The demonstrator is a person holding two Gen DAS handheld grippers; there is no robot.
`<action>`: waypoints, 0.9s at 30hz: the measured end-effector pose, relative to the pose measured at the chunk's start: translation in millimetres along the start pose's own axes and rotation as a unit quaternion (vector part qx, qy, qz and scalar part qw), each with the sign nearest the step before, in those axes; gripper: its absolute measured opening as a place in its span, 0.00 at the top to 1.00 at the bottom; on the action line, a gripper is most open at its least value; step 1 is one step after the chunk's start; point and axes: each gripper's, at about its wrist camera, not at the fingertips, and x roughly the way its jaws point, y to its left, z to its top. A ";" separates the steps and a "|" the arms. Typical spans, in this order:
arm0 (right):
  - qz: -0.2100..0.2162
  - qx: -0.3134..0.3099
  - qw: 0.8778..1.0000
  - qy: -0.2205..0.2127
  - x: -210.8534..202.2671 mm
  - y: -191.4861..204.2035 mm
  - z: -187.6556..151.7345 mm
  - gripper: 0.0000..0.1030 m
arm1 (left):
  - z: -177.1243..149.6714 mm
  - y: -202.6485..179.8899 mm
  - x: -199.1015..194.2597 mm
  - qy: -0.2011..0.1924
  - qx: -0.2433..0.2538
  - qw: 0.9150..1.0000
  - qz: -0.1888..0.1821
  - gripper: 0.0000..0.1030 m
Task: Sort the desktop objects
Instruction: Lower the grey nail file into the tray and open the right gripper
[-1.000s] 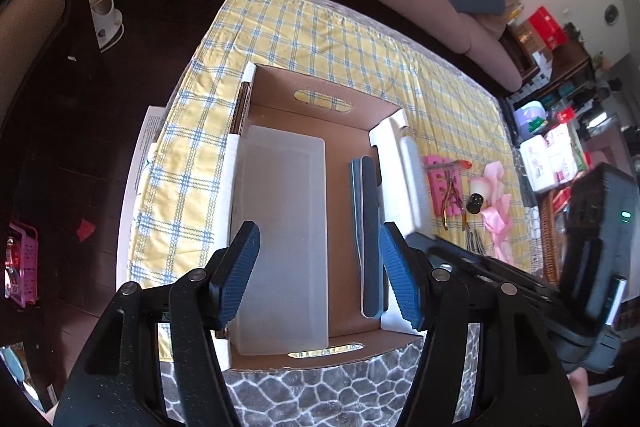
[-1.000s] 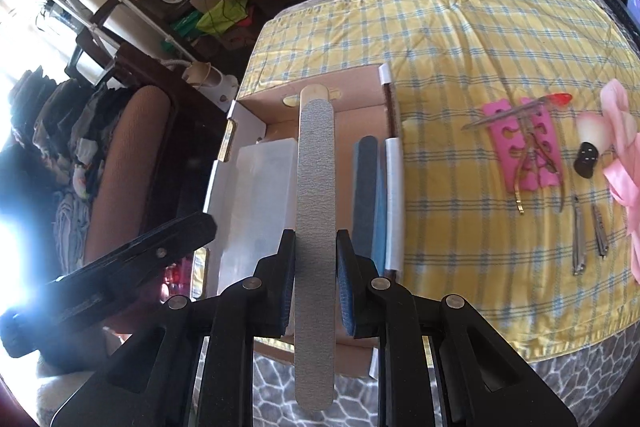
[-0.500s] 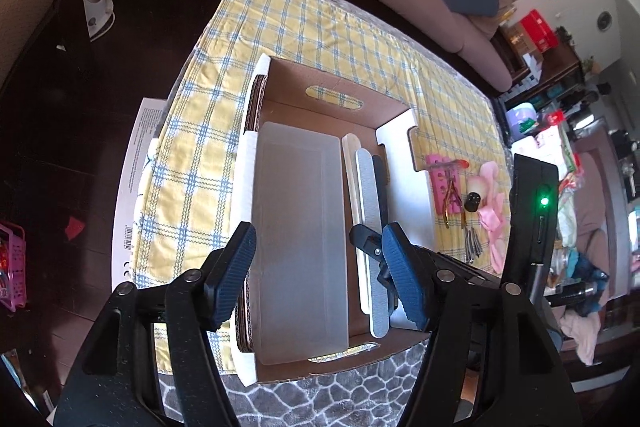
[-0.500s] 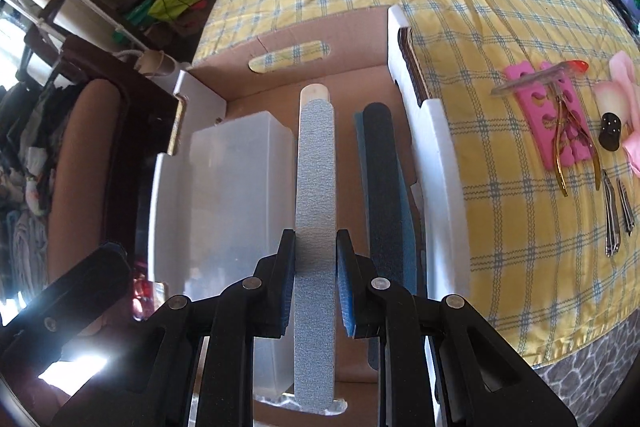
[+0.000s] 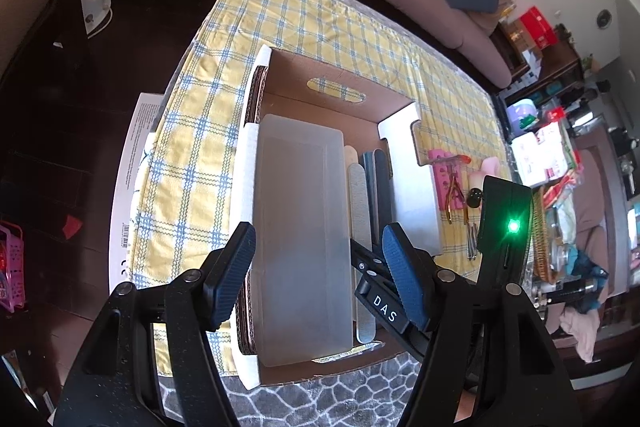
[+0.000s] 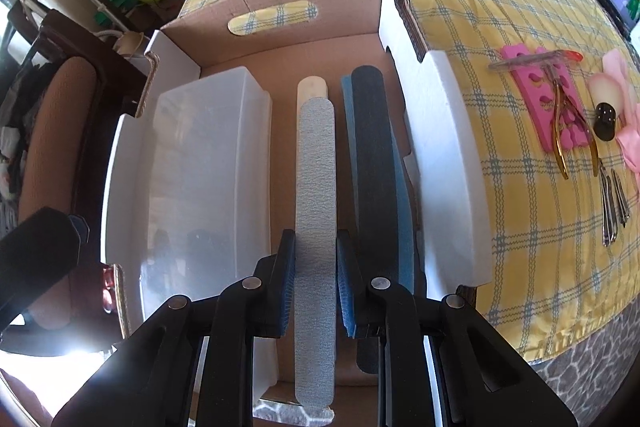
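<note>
Gripping with my right gripper [image 6: 316, 283], I have both pads pressed on the long edges of the grey nail file [image 6: 316, 227], which runs from 6 o'clock up toward 12 between my fingers, low inside the cardboard box [image 6: 280, 11]. Going left to right in the right wrist view: the box's white left flap, then the clear plastic bin [image 6: 204, 179] at 9 o'clock, just beside my left pad; then the grey file, its far end lying over a cream file [image 6: 313, 87] at 12 o'clock; then a narrow strip of bare box floor; then the black file [image 6: 370, 155] stacked on a blue one at 1 o'clock, near my right pad; then the white right flap. Beyond that wall, at 2 to 3 o'clock on the yellow checked cloth [image 6: 500, 27], lie the pink toe separator [image 6: 536, 107], cuticle nippers [image 6: 560, 119] and nail clippers [image 6: 612, 203], well apart from me. My left gripper [image 5: 316, 267] hangs over the bin with its jaws apart and nothing between the pads. Open room is tight: bin on one side, black file on the other.
</note>
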 end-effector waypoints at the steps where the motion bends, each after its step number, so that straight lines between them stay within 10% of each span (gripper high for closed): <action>1: -0.001 -0.001 1.000 0.002 0.2 0.7 -1.7 0.82 | -0.6 0.8 0.7 0.001 0.000 1.000 0.002 0.39; 16: -0.011 -0.019 1.000 -0.015 -24.8 2.6 -5.6 0.68 | -6.3 -3.1 -9.3 -0.002 0.006 1.000 0.012 0.35; 27: -0.017 -0.040 0.996 -0.077 -99.1 -17.4 7.4 0.43 | -13.0 -35.9 -27.6 -0.019 0.054 0.998 0.023 0.01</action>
